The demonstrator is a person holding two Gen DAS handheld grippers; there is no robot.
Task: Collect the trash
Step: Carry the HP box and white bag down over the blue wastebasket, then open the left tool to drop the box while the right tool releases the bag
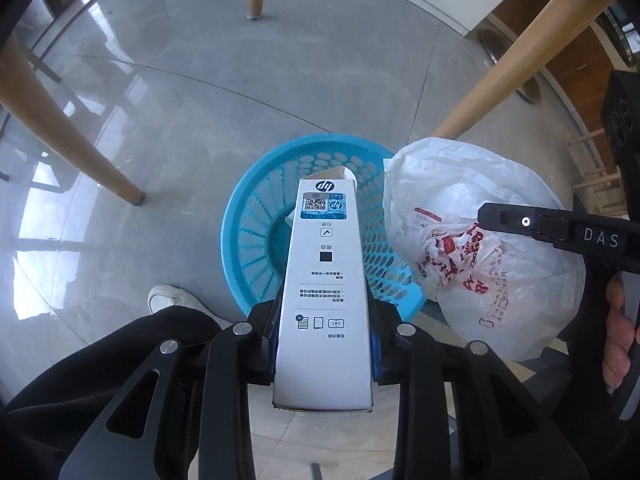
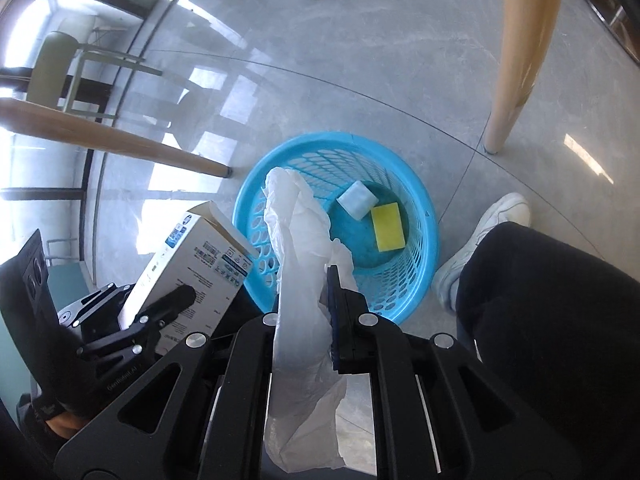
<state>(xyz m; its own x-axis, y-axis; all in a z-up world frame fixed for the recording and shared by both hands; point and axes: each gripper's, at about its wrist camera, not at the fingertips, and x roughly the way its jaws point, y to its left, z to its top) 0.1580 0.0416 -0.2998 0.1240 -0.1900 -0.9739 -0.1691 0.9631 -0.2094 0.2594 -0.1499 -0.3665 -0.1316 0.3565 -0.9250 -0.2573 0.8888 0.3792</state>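
My left gripper [image 1: 324, 320] is shut on a tall white cardboard box [image 1: 325, 280] with a blue logo, held end-on above a blue plastic basket [image 1: 248, 232] on the floor. In the right wrist view the same box [image 2: 192, 272] shows at the left, open flap up, clamped by the left gripper [image 2: 168, 304]. My right gripper [image 2: 308, 300] is shut on a white plastic bag [image 2: 300, 240] that hangs over the basket's [image 2: 420, 200] near rim. From the left wrist view, the bag [image 1: 480, 248] bulges with red print, pinched by the right gripper [image 1: 486, 216]. A white sponge [image 2: 357, 199] and a yellow sponge [image 2: 387, 226] lie inside the basket.
Wooden table or chair legs [image 1: 60, 128] [image 1: 520, 56] [image 2: 516, 56] stand around the basket on the glossy grey floor [image 1: 200, 80]. A person's dark trouser leg [image 2: 552, 312] and white shoe [image 2: 492, 224] are right beside the basket.
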